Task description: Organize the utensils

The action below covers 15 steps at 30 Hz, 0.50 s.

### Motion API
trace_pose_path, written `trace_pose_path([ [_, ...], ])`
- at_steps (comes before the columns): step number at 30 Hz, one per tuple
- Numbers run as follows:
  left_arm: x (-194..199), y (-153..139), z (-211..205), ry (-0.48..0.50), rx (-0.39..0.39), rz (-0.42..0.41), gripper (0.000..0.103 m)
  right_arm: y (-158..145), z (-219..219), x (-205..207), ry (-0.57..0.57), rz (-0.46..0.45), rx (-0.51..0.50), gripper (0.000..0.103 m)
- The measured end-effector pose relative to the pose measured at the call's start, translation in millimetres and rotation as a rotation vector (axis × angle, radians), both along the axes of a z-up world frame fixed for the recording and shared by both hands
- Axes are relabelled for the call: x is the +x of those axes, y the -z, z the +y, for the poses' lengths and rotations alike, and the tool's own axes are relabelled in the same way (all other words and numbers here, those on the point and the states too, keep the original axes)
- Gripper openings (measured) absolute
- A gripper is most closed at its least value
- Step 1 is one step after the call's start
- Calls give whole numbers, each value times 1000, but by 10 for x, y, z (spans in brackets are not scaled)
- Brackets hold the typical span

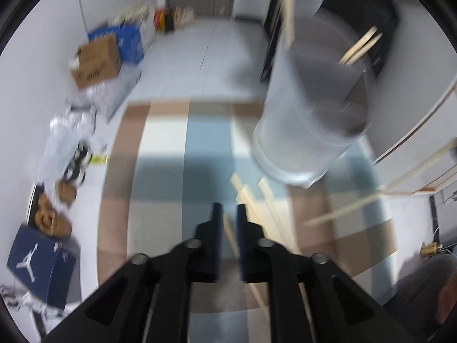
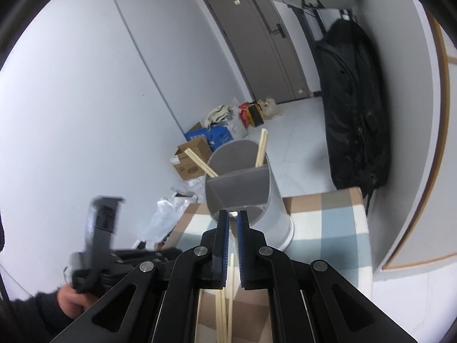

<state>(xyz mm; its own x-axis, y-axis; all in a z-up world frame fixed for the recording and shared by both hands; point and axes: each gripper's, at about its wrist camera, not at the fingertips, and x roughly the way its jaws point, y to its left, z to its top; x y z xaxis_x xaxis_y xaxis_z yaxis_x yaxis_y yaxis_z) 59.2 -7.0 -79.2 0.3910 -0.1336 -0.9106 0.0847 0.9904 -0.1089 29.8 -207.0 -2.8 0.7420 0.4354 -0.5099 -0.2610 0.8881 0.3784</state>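
I judge I am mid-delivery: my right gripper (image 2: 232,214) has its blue-padded fingers (image 2: 222,237) closed to a narrow gap with pale wooden chopsticks (image 2: 225,300) running back between them, a tip just showing at the fingertips. They look clamped on the sticks, though I can't make out the contact itself. Directly ahead of those fingertips, nearly touching, is the rim of the grey utensil holder (image 2: 274,217), standing on a checked cloth (image 2: 328,223). The next move, I think, calls for tilting the sticks upright over the near compartment and letting go without knocking the holder over.

My left gripper (image 1: 228,208) is heavily blurred; its fingers stand a little apart, a chopstick seems to lie between them, and I cannot tell whether it is gripped. Loose chopsticks (image 1: 257,197) lie on the cloth just ahead and to the right of the fingertips.

The holder is split by a divider (image 2: 237,177). The near compartment looks empty as far as I can see in; the far one holds chopsticks leaning out left (image 2: 200,163) and right (image 2: 261,148).
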Motion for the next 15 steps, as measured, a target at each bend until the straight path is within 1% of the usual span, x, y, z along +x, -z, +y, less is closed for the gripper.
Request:
trace_pose_path([
  [2, 34, 158, -22, -6, -9, 52, 15, 5, -35, -5, 9, 6, 9, 5],
  [4, 66, 240, -56, -2, 23, 77, 17, -25, -50, -28, 10, -2, 7, 1],
  [6, 119, 335, -65, -12, 28, 111, 25, -66, -52, -62, 4, -19, 2, 1],
  [7, 148, 376, -60, -20, 24, 120, 26, -80, -47, -76, 0, -27, -4, 1],
  [9, 203, 447, -53, -33, 33, 145, 30, -77, -27, -87, -14, -34, -17, 1],
  [10, 213, 446, -33, -38, 29, 157, 31, -45, -15, -72, -22, -23, -25, 1],
  [11, 228, 443, -36, -39, 31, 141, 34, -16, -15, -58, -21, -11, -28, 1],
  [12, 231, 431, -43, -37, 45, 135, 36, 40, -30, -27, -25, 16, -14, 1],
  [13, 225, 433, -29, -38, 59, 144, 36, 83, -54, -8, -27, 38, 4, 1],
  [15, 233, 427, -20, -40, 36, 132, 36, 193, -140, 32, -3, 90, 35, 1],
])
